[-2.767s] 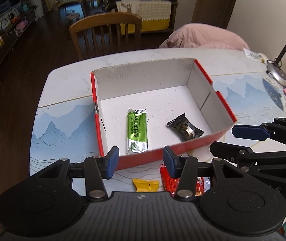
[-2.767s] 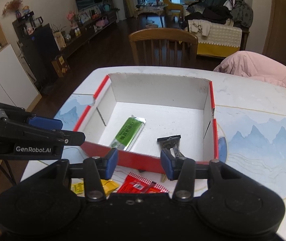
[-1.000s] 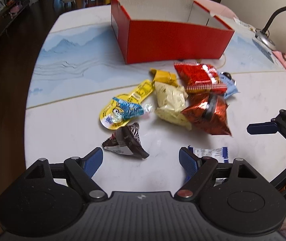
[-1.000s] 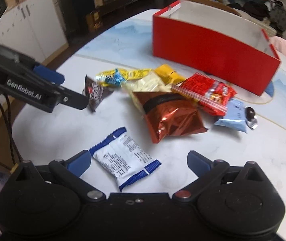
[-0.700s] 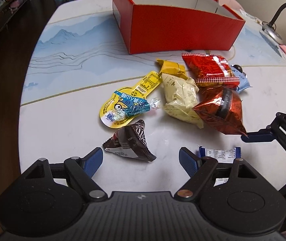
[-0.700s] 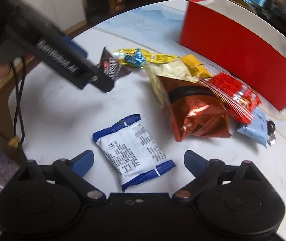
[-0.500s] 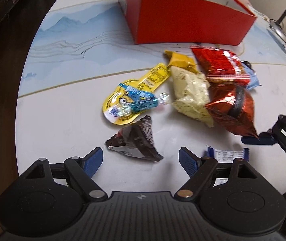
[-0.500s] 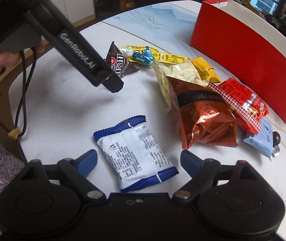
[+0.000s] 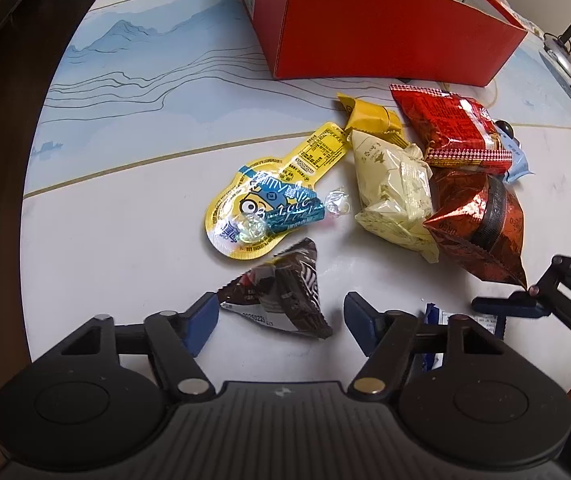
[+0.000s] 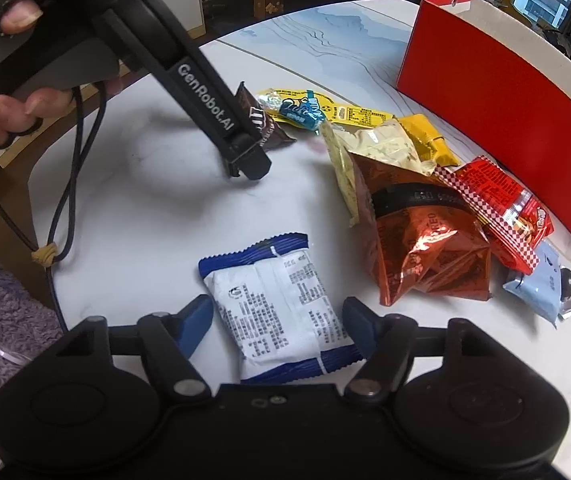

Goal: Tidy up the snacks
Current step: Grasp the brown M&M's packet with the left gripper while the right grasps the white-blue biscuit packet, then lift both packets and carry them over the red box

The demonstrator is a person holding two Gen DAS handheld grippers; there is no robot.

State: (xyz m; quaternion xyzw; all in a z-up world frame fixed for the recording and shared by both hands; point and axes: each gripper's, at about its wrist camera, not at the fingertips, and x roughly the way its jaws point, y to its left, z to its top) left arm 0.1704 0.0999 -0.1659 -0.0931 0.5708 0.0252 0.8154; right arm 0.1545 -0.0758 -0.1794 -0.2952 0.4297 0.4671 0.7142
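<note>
The red box (image 9: 385, 28) stands at the top of the frame on the tabletop (image 9: 125, 260); its inside is hidden. Loose snacks lie below it. The left tool (image 9: 281, 322) has just been closing, fingers either side of the brown chocolate packet (image 9: 281, 296), not yet pinching. The right tool (image 10: 279, 330) likewise brackets the blue-and-white packet (image 10: 277, 312), low centre.

Both grippers point steeply down. The left gripper (image 9: 281, 318) and right gripper (image 10: 277, 326) have just been narrowing, pads not yet pressing; a gloved hand (image 10: 9, 60) at 10 o'clock holds the left.
</note>
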